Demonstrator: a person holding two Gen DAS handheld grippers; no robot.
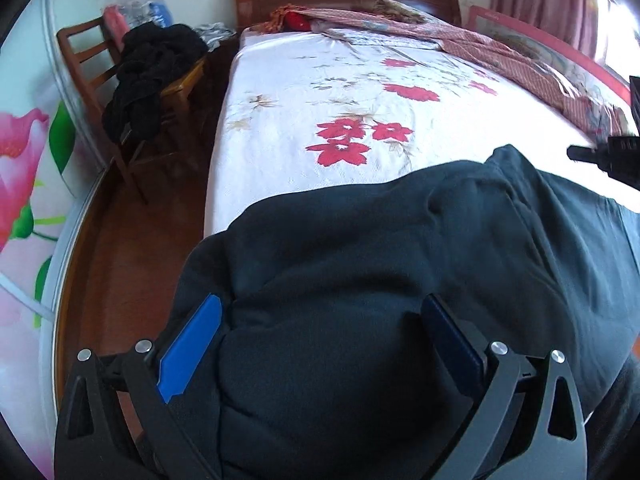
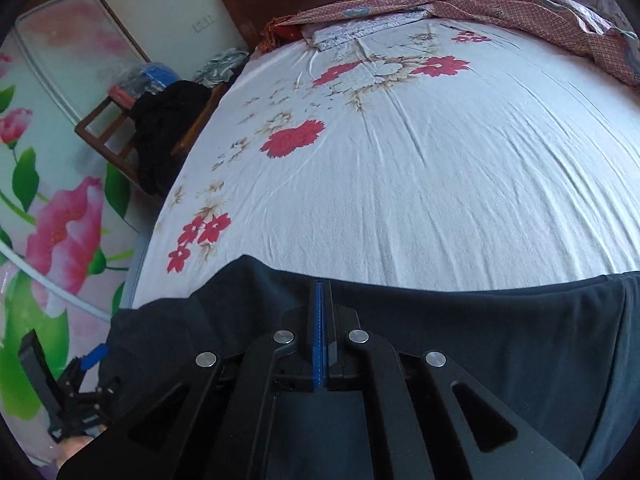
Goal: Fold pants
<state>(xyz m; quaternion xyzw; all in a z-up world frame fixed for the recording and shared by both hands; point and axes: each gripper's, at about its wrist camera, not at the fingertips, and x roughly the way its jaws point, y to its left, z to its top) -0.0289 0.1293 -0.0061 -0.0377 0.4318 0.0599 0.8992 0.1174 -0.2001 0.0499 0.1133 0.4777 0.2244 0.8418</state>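
Bed [image 1: 280,92] with white floral sheet [image 2: 440,180]. Dark pants [image 1: 360,260] lie bunched across its near edge. Left gripper [image 1: 324,320] — jaws wide, a hump of pants between the pads, no pinch seen. Right gripper [image 2: 320,284] — jaws fully closed over the pants' far edge; whether cloth is caught cannot be told.

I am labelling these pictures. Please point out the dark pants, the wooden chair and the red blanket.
pants [image 1: 360,240], left wrist view, on the bunched cloth.
chair [image 1: 76,46], left wrist view, on its backrest.
blanket [image 2: 520,4], right wrist view, on its checked cloth.
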